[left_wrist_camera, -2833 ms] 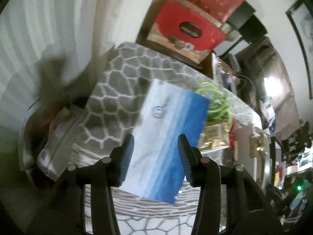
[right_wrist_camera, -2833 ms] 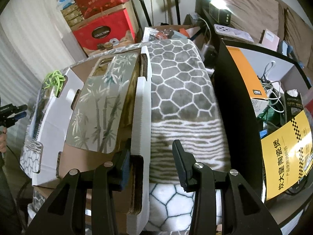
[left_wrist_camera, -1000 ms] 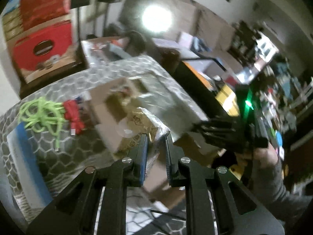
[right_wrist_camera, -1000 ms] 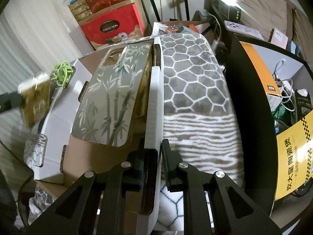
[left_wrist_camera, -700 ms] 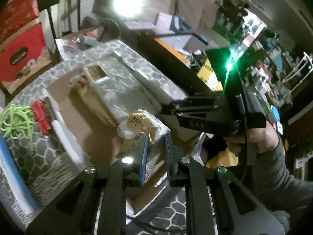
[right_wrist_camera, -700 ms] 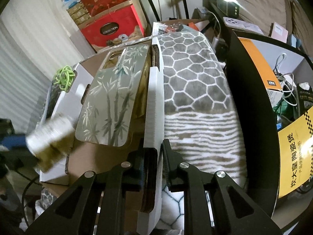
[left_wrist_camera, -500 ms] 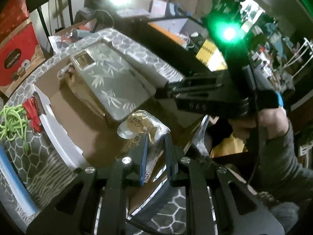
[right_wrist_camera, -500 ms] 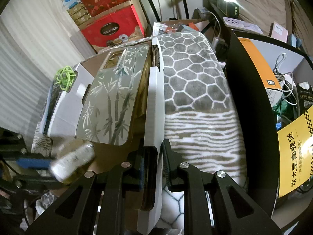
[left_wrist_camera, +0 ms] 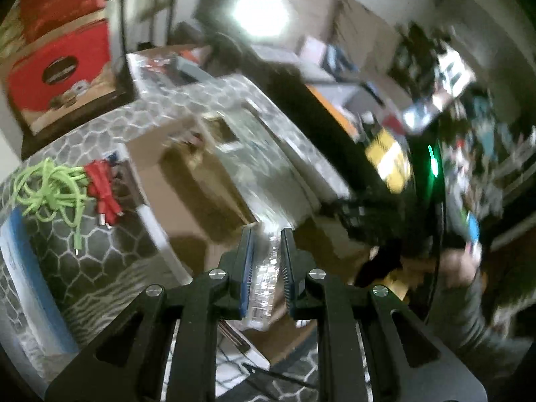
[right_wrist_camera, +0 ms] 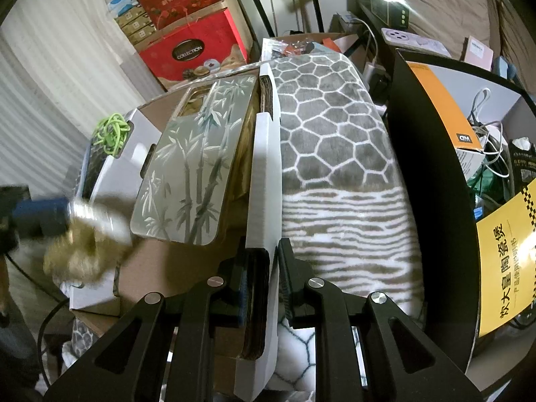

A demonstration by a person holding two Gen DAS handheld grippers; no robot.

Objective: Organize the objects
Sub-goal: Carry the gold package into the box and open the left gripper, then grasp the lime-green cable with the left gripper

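Observation:
My left gripper point(left_wrist_camera: 265, 254) is shut on a clear plastic snack packet point(left_wrist_camera: 264, 278), held over the open cardboard box point(left_wrist_camera: 201, 207). In the right wrist view the packet point(right_wrist_camera: 87, 244) shows blurred at the box's left side. My right gripper point(right_wrist_camera: 261, 268) is shut on the box's white right flap point(right_wrist_camera: 264, 174), holding the wall. A bamboo-print phone case package point(right_wrist_camera: 194, 160) lies inside the box. Green and red cables point(left_wrist_camera: 57, 191) lie on the blanket left of the box.
The box sits on a grey hexagon-pattern blanket point(right_wrist_camera: 335, 140). A blue and white book point(left_wrist_camera: 26, 268) lies at the left. Red gift boxes point(right_wrist_camera: 187, 47) stand behind. A black shelf point(right_wrist_camera: 428, 174) with clutter is at the right.
My left gripper picked up the snack packet and carried it from beside the cables over the box, now swinging fast with blur. My right gripper closed on the box flap and stays there.

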